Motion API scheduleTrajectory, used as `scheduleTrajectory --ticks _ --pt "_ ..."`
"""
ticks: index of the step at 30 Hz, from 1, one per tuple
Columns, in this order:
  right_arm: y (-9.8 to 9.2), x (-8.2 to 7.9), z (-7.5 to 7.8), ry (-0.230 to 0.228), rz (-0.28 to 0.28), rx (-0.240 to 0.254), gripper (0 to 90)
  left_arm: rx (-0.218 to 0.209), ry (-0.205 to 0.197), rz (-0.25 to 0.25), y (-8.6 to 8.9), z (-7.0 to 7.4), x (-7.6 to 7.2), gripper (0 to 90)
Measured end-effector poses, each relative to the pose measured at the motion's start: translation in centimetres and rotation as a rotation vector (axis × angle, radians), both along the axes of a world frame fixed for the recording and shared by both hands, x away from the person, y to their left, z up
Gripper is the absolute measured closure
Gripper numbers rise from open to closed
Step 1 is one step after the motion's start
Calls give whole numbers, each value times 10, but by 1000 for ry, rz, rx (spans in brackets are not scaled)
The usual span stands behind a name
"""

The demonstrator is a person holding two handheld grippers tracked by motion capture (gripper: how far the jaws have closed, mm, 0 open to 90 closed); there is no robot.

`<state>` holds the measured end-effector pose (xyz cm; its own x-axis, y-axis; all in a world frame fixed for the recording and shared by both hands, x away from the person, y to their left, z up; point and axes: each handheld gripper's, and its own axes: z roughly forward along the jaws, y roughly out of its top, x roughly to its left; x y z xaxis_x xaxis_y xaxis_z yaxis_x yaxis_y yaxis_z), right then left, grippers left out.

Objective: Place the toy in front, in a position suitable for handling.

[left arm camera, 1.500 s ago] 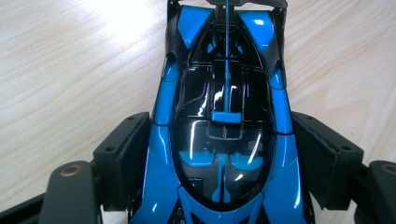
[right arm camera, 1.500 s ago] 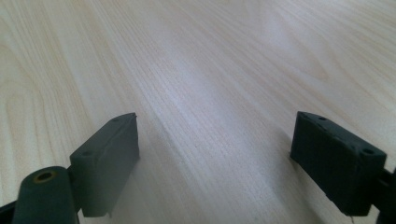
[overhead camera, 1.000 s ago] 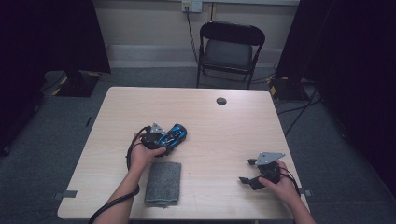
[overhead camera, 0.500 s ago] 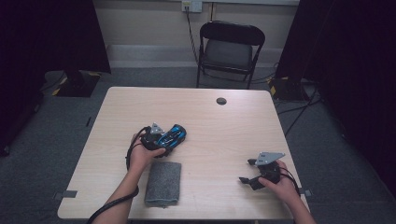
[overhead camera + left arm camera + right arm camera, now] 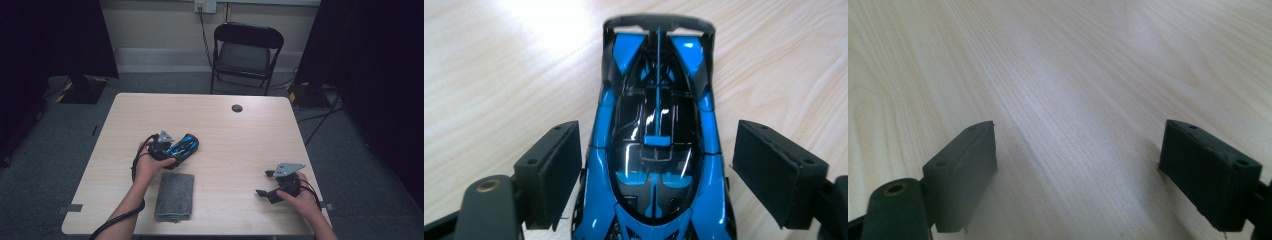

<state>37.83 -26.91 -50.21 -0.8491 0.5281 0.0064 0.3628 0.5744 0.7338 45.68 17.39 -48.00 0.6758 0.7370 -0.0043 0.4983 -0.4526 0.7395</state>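
The left gripper (image 5: 172,150) straddles the blue toy car (image 5: 656,145), which sits on the table (image 5: 235,145) toward 9 o'clock, its long axis running to 2 o'clock. The jaws have just been opening and now stand clear of both flanks. The right gripper (image 5: 267,184), spread and empty, waits well apart near 5 o'clock. No lettering is legible on the car.

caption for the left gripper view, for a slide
Left gripper open around a blue toy car on the wooden table.
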Motion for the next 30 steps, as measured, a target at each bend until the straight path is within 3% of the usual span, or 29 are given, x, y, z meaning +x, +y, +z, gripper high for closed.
scheduleTrajectory --ticks 12,17,20,25,27,30 --pt "0 0 0 2 -9 -2 139 -27 -15 -30 11 16 -18 210" --pt "1 -1 1 8 -29 -1 151 -30 -2 -23 23 16 -28 211" --pt "4 0 3 13 -43 -14 201 -28 5 -17 32 13 -34 211" --pt "16 1 10 24 -30 -28 233 -31 11 -6 42 6 -44 210" --pt "22 2 14 36 -23 2 240 -25 7 -5 45 4 -46 209" --pt "39 4 20 26 0 8 257 -22 3 -6 48 3 -50 206"
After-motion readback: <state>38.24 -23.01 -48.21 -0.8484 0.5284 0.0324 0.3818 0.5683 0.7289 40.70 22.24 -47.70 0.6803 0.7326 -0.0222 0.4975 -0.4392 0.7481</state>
